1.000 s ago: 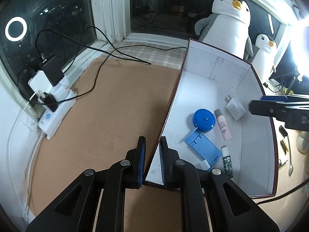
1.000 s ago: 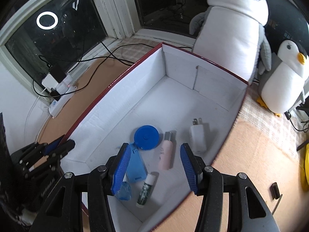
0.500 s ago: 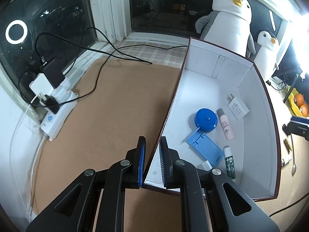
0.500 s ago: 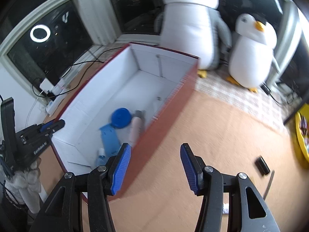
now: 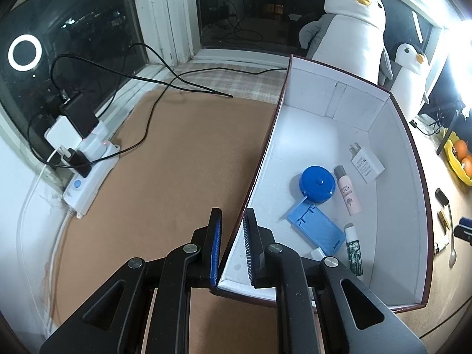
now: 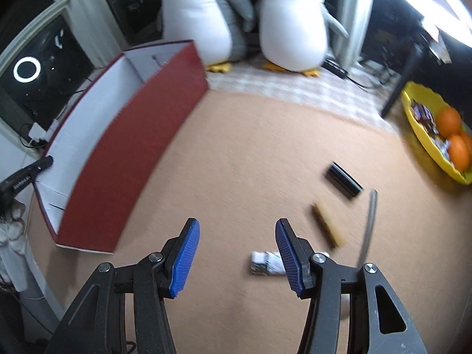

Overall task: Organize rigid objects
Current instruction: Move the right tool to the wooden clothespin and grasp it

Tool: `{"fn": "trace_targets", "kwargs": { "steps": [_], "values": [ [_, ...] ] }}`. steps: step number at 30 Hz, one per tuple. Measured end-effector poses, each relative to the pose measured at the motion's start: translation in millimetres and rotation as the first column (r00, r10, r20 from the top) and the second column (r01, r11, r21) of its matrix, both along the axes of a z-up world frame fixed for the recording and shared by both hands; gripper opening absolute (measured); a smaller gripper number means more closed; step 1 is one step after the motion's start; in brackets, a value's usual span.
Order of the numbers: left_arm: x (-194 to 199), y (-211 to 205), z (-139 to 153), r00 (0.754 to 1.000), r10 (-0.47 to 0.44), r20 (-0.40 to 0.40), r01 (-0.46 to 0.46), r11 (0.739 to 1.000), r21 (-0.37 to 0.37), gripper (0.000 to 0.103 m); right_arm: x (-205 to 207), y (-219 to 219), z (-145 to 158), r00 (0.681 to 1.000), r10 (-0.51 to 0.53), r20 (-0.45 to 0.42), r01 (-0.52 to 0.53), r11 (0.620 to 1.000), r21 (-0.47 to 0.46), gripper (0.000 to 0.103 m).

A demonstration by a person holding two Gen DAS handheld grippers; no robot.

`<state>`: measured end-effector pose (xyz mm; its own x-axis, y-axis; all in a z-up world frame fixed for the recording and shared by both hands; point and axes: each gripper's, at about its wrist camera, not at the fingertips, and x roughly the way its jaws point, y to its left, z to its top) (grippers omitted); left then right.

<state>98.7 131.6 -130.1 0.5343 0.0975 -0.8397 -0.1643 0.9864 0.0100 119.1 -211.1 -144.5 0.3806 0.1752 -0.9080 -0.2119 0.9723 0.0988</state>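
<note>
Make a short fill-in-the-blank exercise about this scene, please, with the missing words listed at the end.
1. The left gripper is shut on the ____ of the box.
2. The round lid inside the box is ____ in colour.
3. The right gripper holds ____.
4. The oranges lie in a ____ bowl.

Missing words: wall; blue; nothing; yellow

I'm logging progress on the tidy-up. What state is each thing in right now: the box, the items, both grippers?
box: open-topped, left wall pinched
left gripper: shut on the box wall
right gripper: open, empty, over the mat
blue round case: lying in the box
pink bottle: lying in the box
white charger: lying in the box
black cylinder: lying on the mat, outside
spoon: lying on the mat, outside
</note>
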Motion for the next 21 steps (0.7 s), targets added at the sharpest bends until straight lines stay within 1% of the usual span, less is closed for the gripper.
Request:
{"fn": "trace_targets", "kwargs": {
  "steps": [7, 12, 16, 21],
  "values": [
    [4, -1, 0, 1.0, 0.004, -0.01, -0.004, 1.0, 0.001, 0.014, -12, -44, -13, 0.997, -0.067, -0.03, 0.066, 0.998, -0.013, 0.049],
    [6, -2, -1, 1.0, 0.005, -0.012, -0.004, 1.0, 0.005, 0.014, -18, -65, -20, 0.993, -0.109, -0.052, 0.109, 0.994, 0.004, 0.049],
    [8, -2, -1, 1.0, 0.004, -0.016, -0.004, 1.0, 0.01, 0.014, -18, -76, -24, 0.989, -0.134, -0.059, 0.134, 0.991, 0.003, 0.049],
    [11, -3, -2, 1.0, 0.005, -0.02, -0.005, 1.0, 0.015, 0.014, -8, -81, -27, 0.989, -0.137, -0.055, 0.137, 0.991, -0.007, 0.049]
  ]
}}
